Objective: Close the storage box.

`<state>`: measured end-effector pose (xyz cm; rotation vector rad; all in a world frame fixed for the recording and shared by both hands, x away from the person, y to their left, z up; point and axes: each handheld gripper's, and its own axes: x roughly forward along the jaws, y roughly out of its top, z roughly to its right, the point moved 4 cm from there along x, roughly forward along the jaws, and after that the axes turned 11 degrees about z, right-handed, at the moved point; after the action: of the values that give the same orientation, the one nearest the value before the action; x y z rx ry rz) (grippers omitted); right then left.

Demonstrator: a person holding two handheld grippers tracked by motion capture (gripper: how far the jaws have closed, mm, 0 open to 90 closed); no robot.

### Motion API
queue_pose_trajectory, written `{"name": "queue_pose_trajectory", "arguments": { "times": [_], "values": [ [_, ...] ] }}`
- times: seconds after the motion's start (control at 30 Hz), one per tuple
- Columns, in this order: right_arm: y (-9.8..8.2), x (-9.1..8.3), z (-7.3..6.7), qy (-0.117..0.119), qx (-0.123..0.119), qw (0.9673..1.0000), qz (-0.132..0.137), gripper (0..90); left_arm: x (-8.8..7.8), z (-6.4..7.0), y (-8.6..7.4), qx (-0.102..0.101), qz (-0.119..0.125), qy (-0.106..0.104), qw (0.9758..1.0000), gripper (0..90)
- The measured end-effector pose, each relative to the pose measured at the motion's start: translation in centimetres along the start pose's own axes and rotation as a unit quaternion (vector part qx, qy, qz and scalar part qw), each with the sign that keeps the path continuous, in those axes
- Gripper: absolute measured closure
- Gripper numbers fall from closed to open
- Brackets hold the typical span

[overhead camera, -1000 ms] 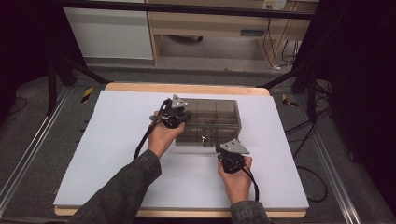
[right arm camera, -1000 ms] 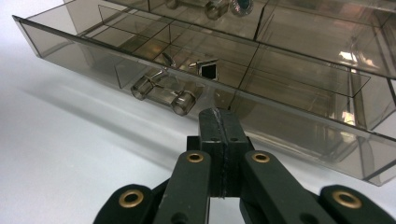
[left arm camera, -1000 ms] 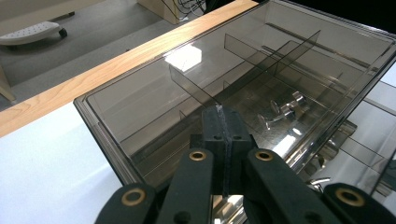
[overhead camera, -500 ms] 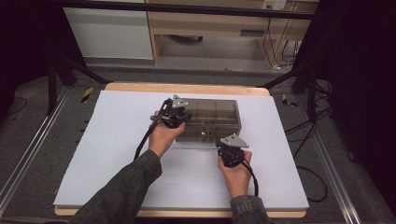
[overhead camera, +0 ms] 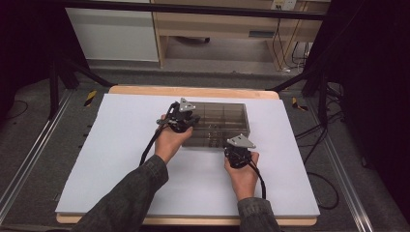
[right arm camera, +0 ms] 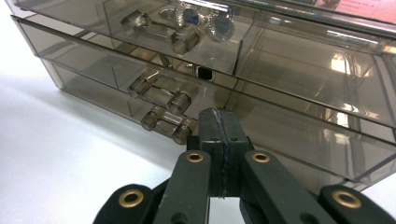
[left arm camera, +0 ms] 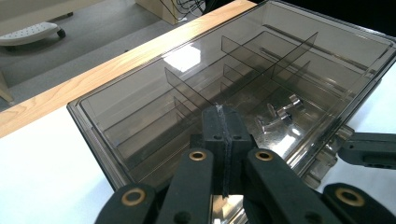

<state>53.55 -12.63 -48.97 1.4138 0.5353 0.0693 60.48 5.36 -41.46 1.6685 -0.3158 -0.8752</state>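
Observation:
A smoky clear plastic drawer box point(overhead camera: 220, 121) stands on the white sheet. In the left gripper view its top panel point(left arm camera: 233, 74) shows dividers beneath. My left gripper point(overhead camera: 192, 124) rests at the box's top left corner, its jaws shut point(left arm camera: 223, 119) with nothing between them. In front of the box's right half my right gripper point(overhead camera: 236, 144) is held low with jaws shut and empty point(right arm camera: 219, 120), a little short of the lower drawers' clear bar handles point(right arm camera: 161, 93). Shiny round pieces point(right arm camera: 205, 21) lie in the top drawer. The right gripper's jaw point(left arm camera: 369, 149) shows past the box's front.
The white sheet point(overhead camera: 121, 145) covers a wooden table point(overhead camera: 193, 91). Black frame bars point(overhead camera: 63, 72) and cables point(overhead camera: 319, 130) flank the table. A cabinet and shelf point(overhead camera: 212, 24) stand on the floor behind.
The right hand has edged forward, bringing its gripper closer to the box's front. The left hand and the box have stayed put.

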Motion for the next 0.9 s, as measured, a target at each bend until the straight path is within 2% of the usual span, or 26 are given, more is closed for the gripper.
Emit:
{"name": "queue_pose_trajectory", "arguments": {
  "times": [0.2, 0.47, 0.6, 0.77, 0.9],
  "values": [
    [0.2, 0.5, 0.1, 0.001, 0.004, 1.0, 0.0, 90.0, 0.0, 0.0, 0.0, 0.0, 0.0, -0.001, 1.0, 90.0],
    [0.2, 0.6, -0.1, 0.001, -0.003, 1.0, 0.002, 90.0, 0.0, 0.0, 0.0, 0.0, 0.0, -0.001, 1.0, 90.0],
    [0.1, 0.5, -0.1, 0.0, 0.003, 1.0, 0.002, 90.0, 0.0, -0.1, 0.1, -0.003, 0.0, -0.003, 1.0, 90.0],
    [0.4, -0.5, 0.4, -0.002, 0.014, 0.9998, 0.012, 90.0, -1.0, -0.4, 0.4, 0.005, 0.009, 0.0, 1.0, 90.0],
    [0.5, -1.8, 0.9, -0.005, 0.029, 0.9994, 0.02, 90.0, -2.6, -1.0, 0.4, 0.006, 0.018, 0.005, 0.9998, 90.0]
  ]
}}
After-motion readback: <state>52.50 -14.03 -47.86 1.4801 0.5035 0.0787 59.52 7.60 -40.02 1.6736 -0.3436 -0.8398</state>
